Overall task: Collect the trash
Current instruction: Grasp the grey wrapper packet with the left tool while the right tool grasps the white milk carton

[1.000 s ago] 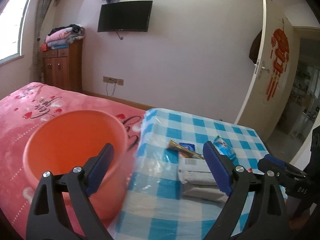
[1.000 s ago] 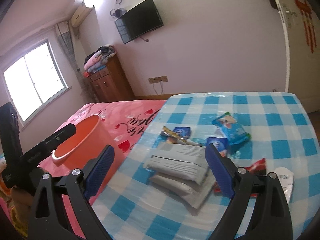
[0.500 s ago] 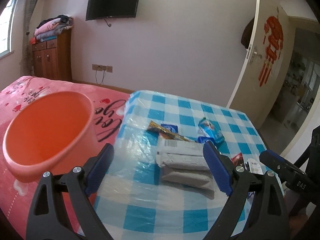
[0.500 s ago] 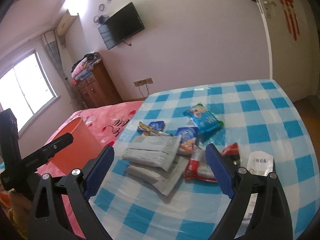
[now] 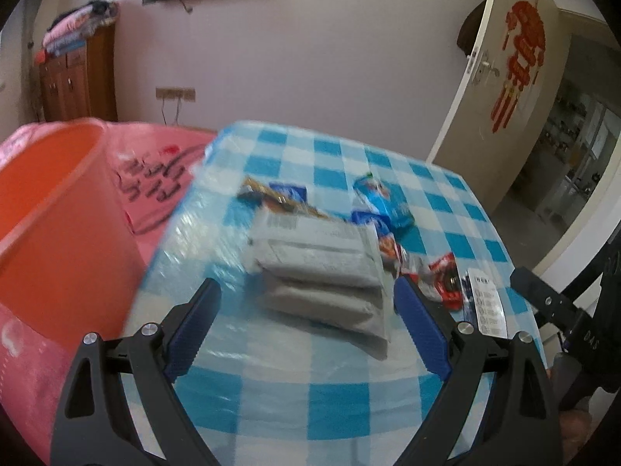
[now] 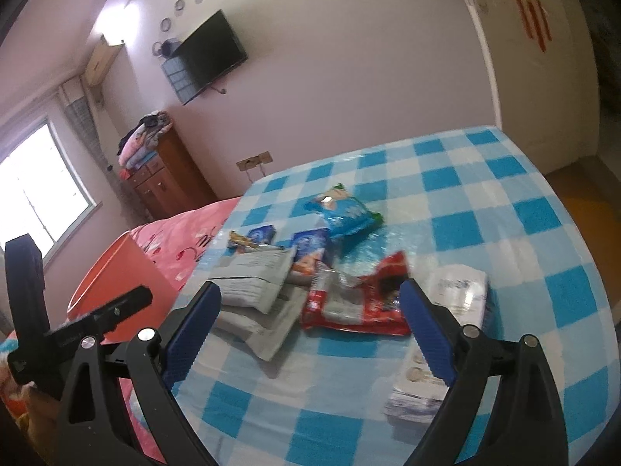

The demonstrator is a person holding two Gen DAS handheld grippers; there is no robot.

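Pale walls stand behind a bed with a pink cover (image 5: 163,178) and a surface with a blue and white checked cloth (image 5: 271,400). On the left of the left wrist view sits a big round orange plastic bucket (image 5: 54,225). It rests on the bed, just beside the edge of the surface.

Next comes the trash, all lying on the checked cloth. Two flat grey plastic mail bags (image 5: 322,268) are stacked near the middle. Behind them lie a thin brown and gold wrapper (image 5: 252,188) and a small blue packet (image 5: 289,192). To the right of the grey bags is a blue puffy snack bag (image 6: 341,211), then a torn red and silver wrapper (image 6: 357,303), then a white paper pack with small print (image 6: 458,295). One more white pack (image 6: 417,388) lies close to the near edge, partly hidden by a finger of the right tool.

The left tool (image 5: 306,326) has its two blue pads spread wide apart, with nothing held. It hangs above the cloth, and the grey bags show between its pads. The right tool (image 6: 310,326) is spread wide too, and it holds nothing. The red wrapper and the grey bags show between its pads. Whether either tool touches the trash cannot be told.

A dark flat screen (image 6: 209,56) hangs on the wall, and a brown wooden cupboard (image 6: 167,178) stands near the window. The left view is blurry.
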